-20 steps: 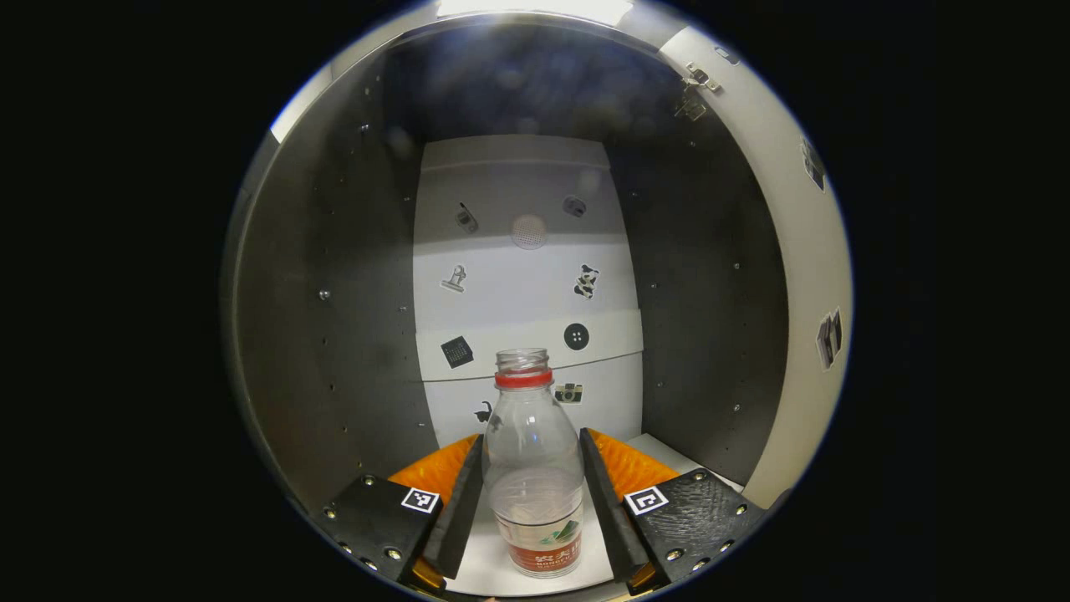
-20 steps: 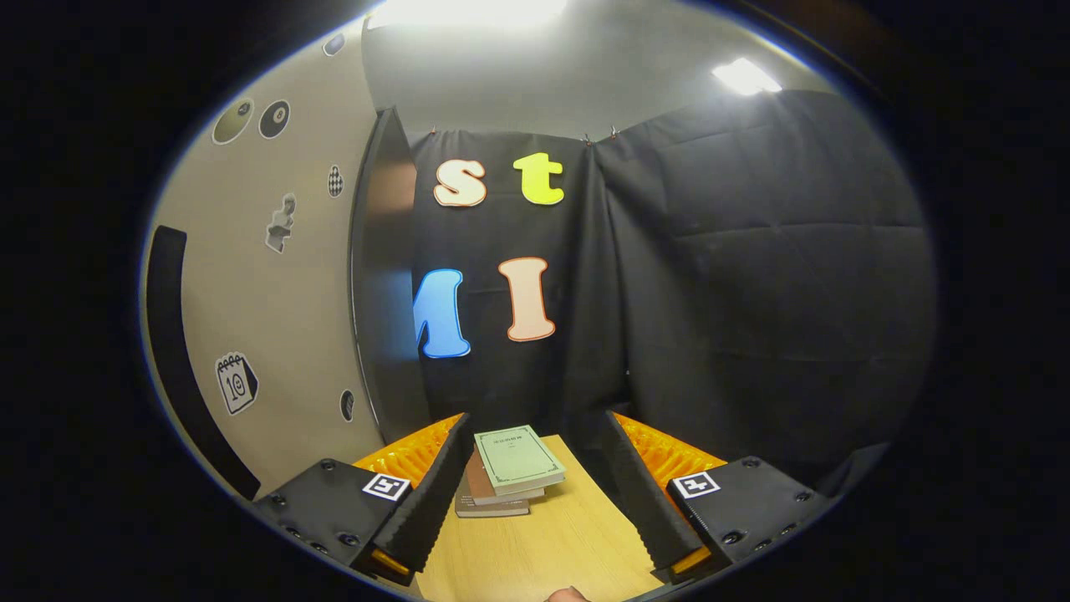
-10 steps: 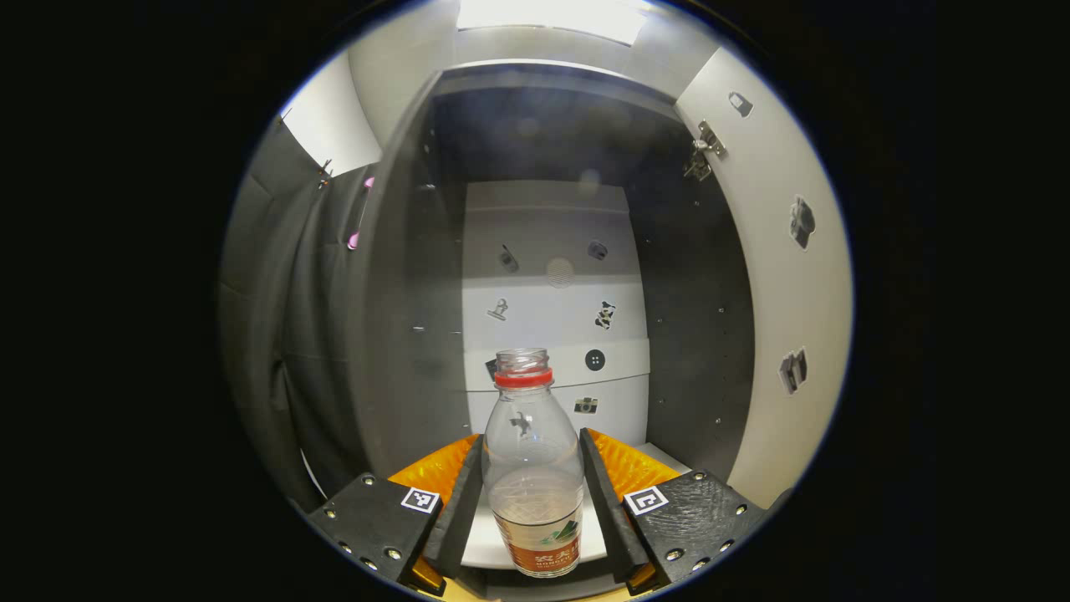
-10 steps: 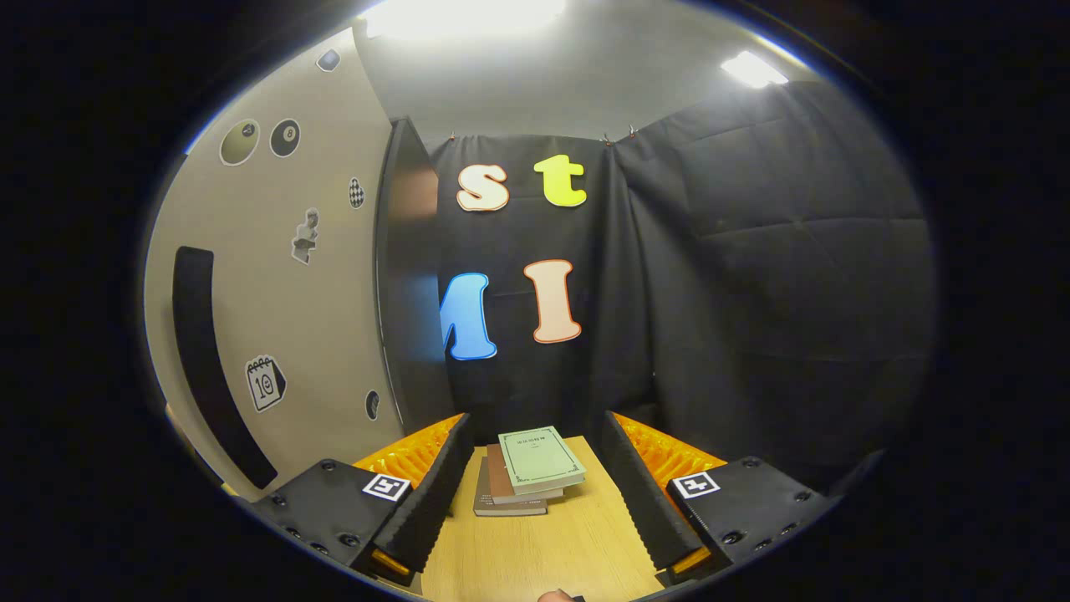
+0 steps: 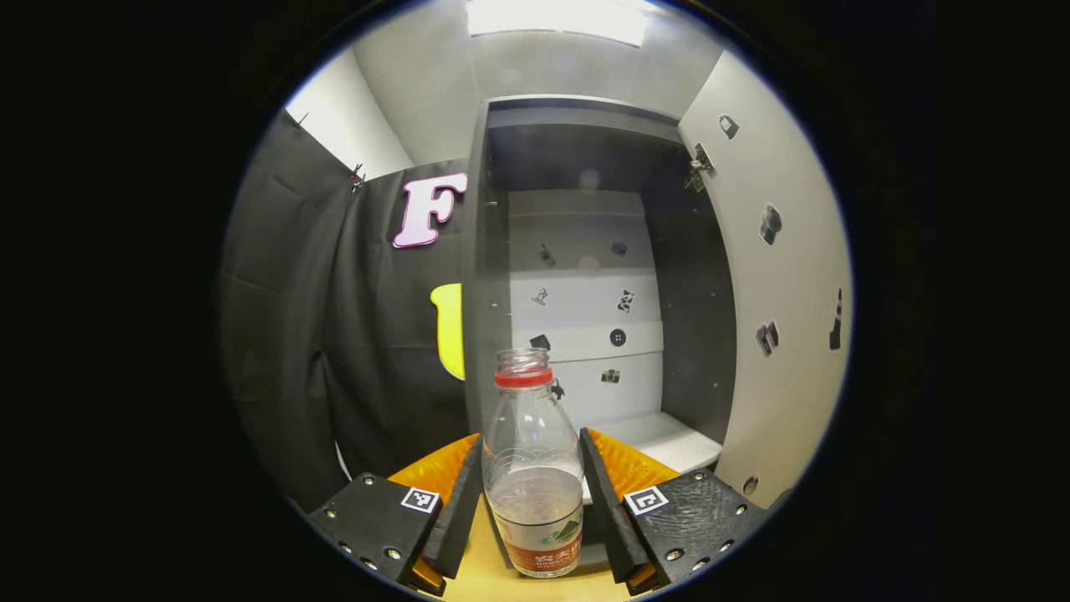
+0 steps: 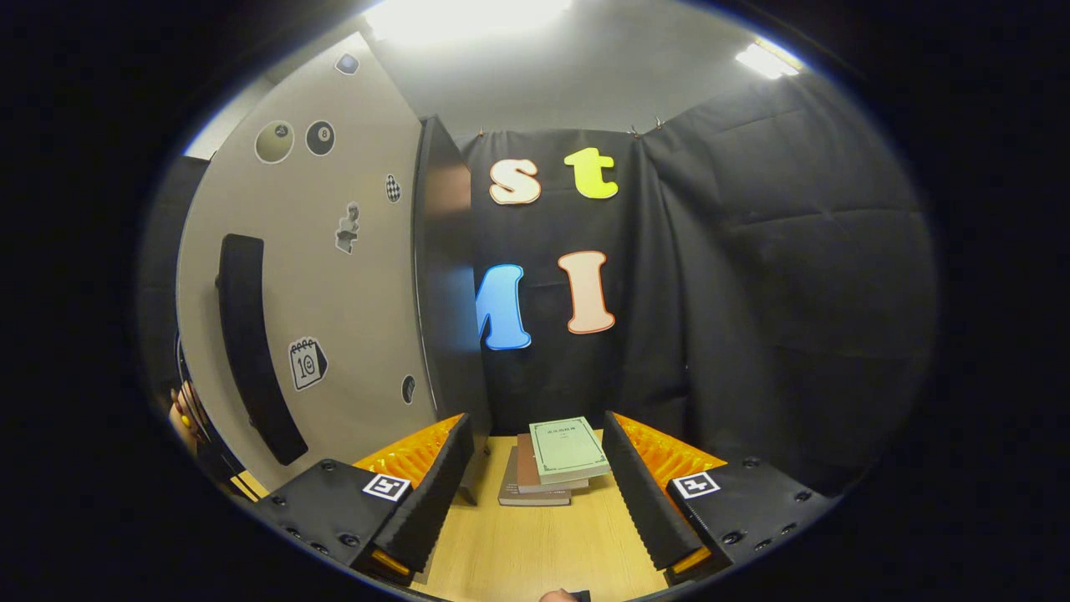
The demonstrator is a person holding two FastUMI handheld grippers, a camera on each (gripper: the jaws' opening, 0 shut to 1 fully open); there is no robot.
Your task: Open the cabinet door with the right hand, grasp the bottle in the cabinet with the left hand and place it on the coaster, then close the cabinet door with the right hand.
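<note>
Clear plastic, the bottle [image 5: 533, 468] stood upright, clamped between both fingers of the left hand-held gripper [image 5: 532, 493], lifted in front of the cabinet [image 5: 585, 276] and over the table [image 5: 485, 577]. Beyond it, the cabinet gaped, its door [image 5: 777, 284] swung wide. So opening and grasping looked done; placing on the coaster and closing remained. The right hand-held gripper [image 6: 535, 493] hung apart, empty, beside the door's handle [image 6: 251, 343], books [image 6: 552, 468] beyond it.

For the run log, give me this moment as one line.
left gripper: shut on clear plastic bottle with red neck ring, outside cabinet | right gripper: open, empty | cabinet door: open
</note>
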